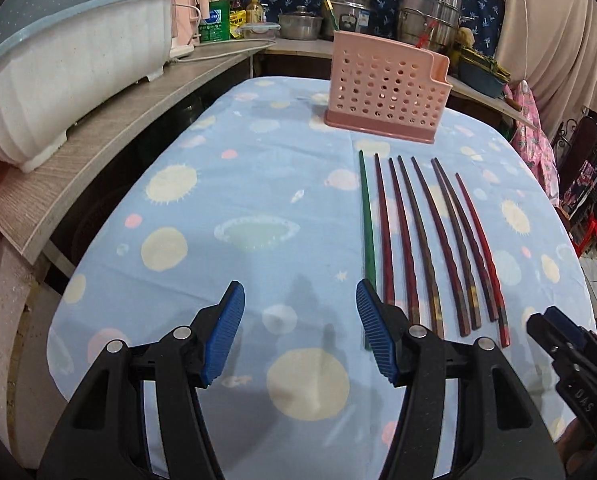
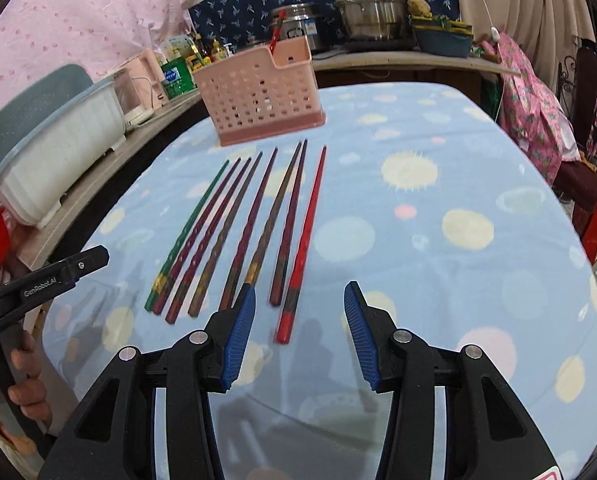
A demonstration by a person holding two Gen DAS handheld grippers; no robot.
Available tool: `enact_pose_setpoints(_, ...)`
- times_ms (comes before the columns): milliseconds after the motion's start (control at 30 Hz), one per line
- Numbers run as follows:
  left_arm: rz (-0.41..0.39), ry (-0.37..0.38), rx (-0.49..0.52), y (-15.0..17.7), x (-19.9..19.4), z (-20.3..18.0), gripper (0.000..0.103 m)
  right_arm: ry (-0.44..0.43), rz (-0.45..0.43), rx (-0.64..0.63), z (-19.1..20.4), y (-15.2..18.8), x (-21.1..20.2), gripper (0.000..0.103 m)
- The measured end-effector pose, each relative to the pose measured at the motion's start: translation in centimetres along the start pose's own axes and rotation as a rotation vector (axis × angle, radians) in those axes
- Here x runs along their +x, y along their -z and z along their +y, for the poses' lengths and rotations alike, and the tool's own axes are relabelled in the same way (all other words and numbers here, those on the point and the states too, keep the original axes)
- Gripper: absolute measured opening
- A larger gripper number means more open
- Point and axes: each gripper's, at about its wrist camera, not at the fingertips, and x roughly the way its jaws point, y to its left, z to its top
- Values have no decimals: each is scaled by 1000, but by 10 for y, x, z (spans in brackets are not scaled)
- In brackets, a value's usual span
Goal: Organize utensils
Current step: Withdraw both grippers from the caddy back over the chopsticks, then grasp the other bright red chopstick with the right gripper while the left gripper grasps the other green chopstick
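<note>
Jaws apart — ribbed blue pads [image 1: 372, 332] over slender chopsticks [image 1: 426, 240].

On the table [image 1: 202, 216] eight chopsticks [image 1: 426, 240] lie side by side in a row, their thin ends toward the holder [image 1: 386, 88], which stands behind them. Left of the table runs a shelf [image 1: 98, 128] with a tub [image 1: 70, 76] on it. Behind the holder, pots [image 1: 430, 12] stand, probably on a counter.
</note>
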Motion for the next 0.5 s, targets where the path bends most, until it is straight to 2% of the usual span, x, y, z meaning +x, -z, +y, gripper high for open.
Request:
enact_pose_setpoints(100, 2, -2, 6, 6, 0, 0, 59, 0, 10, -10, 4, 5, 6, 39)
enact_pose_setpoints(267, 12, -5, 8, 12, 1, 0, 60, 16, 32, -28, 8, 9, 17, 24)
enact_pose_setpoints(500, 36, -1, 5, 17, 7, 0, 61, 46, 35, -44, 11, 11, 25, 14)
